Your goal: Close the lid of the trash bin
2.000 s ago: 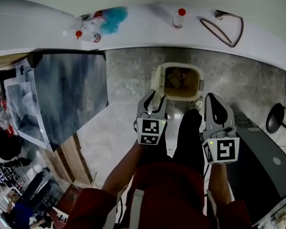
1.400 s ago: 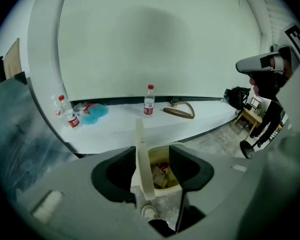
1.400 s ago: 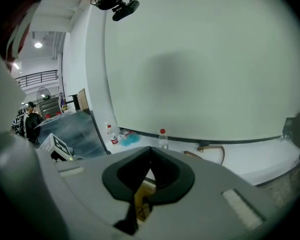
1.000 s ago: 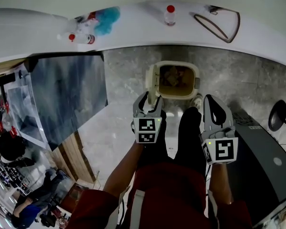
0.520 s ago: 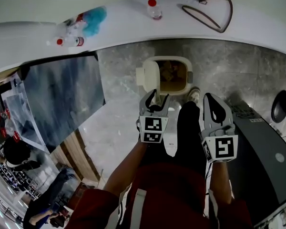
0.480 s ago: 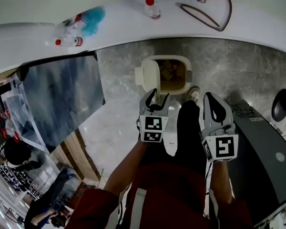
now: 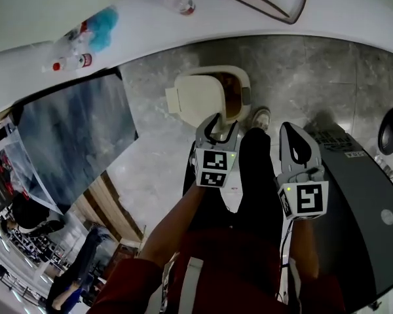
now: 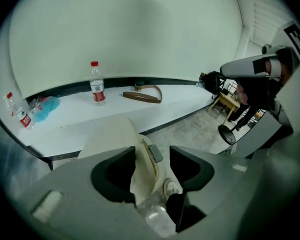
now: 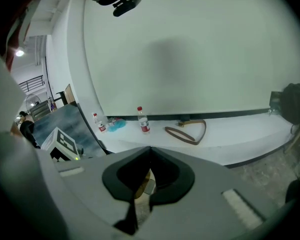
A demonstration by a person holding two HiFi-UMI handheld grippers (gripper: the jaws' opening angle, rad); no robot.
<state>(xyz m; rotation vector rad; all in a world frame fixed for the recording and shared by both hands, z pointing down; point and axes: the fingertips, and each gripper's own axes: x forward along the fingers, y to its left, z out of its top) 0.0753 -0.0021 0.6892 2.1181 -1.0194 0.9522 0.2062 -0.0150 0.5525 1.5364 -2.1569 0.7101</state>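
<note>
The cream trash bin [image 7: 241, 87] stands on the grey floor below the white counter. Its lid [image 7: 196, 97] leans over most of the opening, and a brown strip of the inside shows at the right. My left gripper [image 7: 221, 124] hovers just in front of the bin, jaws open. In the left gripper view the lid [image 8: 112, 139] runs edge-on between the left gripper's [image 8: 152, 155] jaws; I cannot tell whether they touch it. My right gripper [image 7: 292, 131] hangs lower right of the bin, beside the person's leg. The right gripper's [image 9: 150, 150] tips meet with nothing held.
The curved white counter [image 7: 327, 18] carries water bottles [image 7: 177, 0], a blue cloth [image 7: 101, 25] and a brown strap loop [image 7: 268, 2]. A grey-blue panel [image 7: 72, 136] stands left, a dark cabinet [image 7: 367, 201] right. The person's shoe [image 7: 261, 118] is by the bin.
The lid has swung from standing at the bin's left side to leaning over the opening. Both grippers have come lower and closer to the bin.
</note>
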